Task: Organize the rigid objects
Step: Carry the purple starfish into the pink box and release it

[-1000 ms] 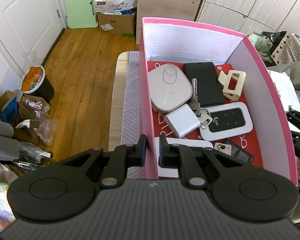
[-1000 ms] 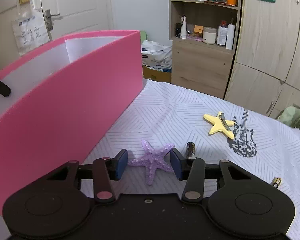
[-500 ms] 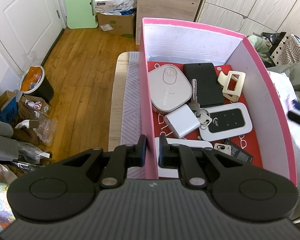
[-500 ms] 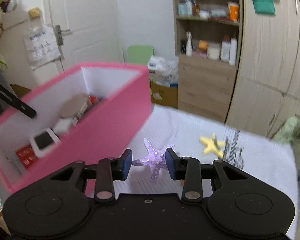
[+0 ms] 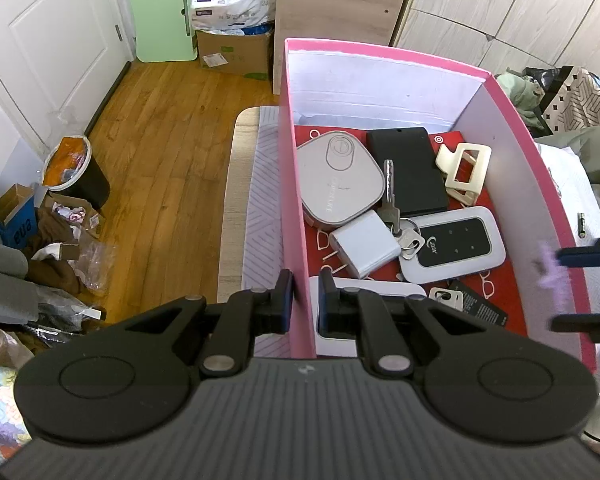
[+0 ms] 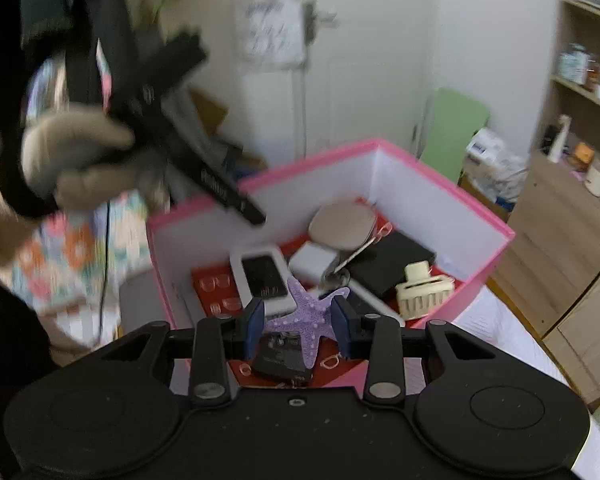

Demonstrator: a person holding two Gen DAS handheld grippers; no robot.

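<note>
**Starfish over the box, ready to be let go**

I am in the carry-and-drop step of the tidying. My right hand-held gripper is clamped at a middling width on the purple starfish, one blue pad against an arm on each side, and it hangs above the near end of the pink box, inside the rim as far as my right wrist view shows. In the left wrist view the same starfish is only a lilac blur at the box's right wall.

My left hand-held gripper is pinched nearly closed on the box's left wall, one finger outside and one inside, and I judge that it steadies the box.

Below the starfish lie a dark card-like item and the white phone-shaped device; further in are the cream hair claw, the black flat case, the white charger block and the grey rounded-square disc. The floor of the box is crowded.

The next move, as I judge it, calls for lowering a little toward a free patch of the red lining and then spreading the pads so the starfish falls flat, not onto the rim. The risk is an arm snagging on a pad.
</note>
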